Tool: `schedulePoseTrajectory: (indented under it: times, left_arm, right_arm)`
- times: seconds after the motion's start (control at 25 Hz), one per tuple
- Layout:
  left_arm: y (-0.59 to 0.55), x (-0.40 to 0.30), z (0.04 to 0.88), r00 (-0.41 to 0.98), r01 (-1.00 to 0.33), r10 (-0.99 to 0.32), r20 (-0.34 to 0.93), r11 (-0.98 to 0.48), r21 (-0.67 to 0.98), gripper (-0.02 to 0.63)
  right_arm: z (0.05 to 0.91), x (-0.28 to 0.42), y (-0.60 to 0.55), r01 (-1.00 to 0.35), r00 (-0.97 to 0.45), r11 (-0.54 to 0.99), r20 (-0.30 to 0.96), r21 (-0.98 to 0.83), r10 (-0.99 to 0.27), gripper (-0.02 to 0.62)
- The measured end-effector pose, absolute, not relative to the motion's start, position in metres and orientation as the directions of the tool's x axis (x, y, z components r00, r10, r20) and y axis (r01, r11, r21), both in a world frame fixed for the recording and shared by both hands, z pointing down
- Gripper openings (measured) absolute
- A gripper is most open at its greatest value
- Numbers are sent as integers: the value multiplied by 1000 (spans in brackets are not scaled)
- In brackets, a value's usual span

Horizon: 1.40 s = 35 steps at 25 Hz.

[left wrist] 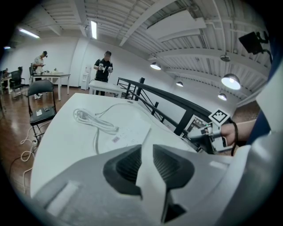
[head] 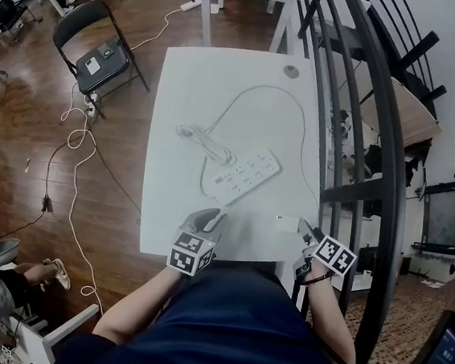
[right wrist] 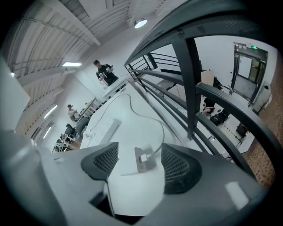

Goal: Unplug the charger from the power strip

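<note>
Your left gripper [head: 215, 215]: barely parted, empty | right gripper [head: 306, 230]: spread, empty | one charger [right wrist: 142, 159], one power strip [head: 246, 173], label [left wrist: 116, 139] illegible

Quick tally: one power strip [head: 244, 173], one charger [head: 287, 222], one white counter [head: 181, 83], one black folding chair [head: 84, 21] (stuff on its seat), two grabbers, left tongs [head: 214, 216] and right tongs [head: 307, 231], plus two folks far back: one person [left wrist: 104, 66], another person [left wrist: 40, 61].
</note>
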<state>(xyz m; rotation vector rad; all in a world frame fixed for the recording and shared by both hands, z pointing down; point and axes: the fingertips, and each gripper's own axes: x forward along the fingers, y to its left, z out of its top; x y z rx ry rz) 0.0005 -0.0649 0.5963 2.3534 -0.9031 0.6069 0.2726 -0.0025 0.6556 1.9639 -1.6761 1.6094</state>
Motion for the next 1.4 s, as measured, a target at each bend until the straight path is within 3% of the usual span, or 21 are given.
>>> schedulePoseTrajectory:
  times: [0.2,0.36,0.56,0.68,0.84,1.4]
  left_arm:
    - [-71,2,578,689,-702,-491,534,-635,323,83]
    - [-72,16,546,744,-646,-474,471,-692,323,83]
    - [-71,33,492,805,-580,-469,364,-752,314,78]
    - [-73,38,464,821,-565,-483,305,-764,312,61]
    - [-72,44,445,832,-552,-487,267,-772,313,58]
    - [-71,50,451,836,-542,-467,288,-782,306,58]
  right_arm:
    - [612,284,-15,-704,-137,-396,660,-590,-739,285]
    - [562,255,-44,-662,-220,-279,536,-696,-815,124]
    - [501,193,-69,-709,-374,-36,419,-704,-827,21]
    - [460,166,-75,-794,-401,141,335,-592,-852,11]
    - [421,141,-75,-918,-382,326,287,-225,-879,11]
    - [411,141,-73,-922,-365,317,231,-220,-902,11]
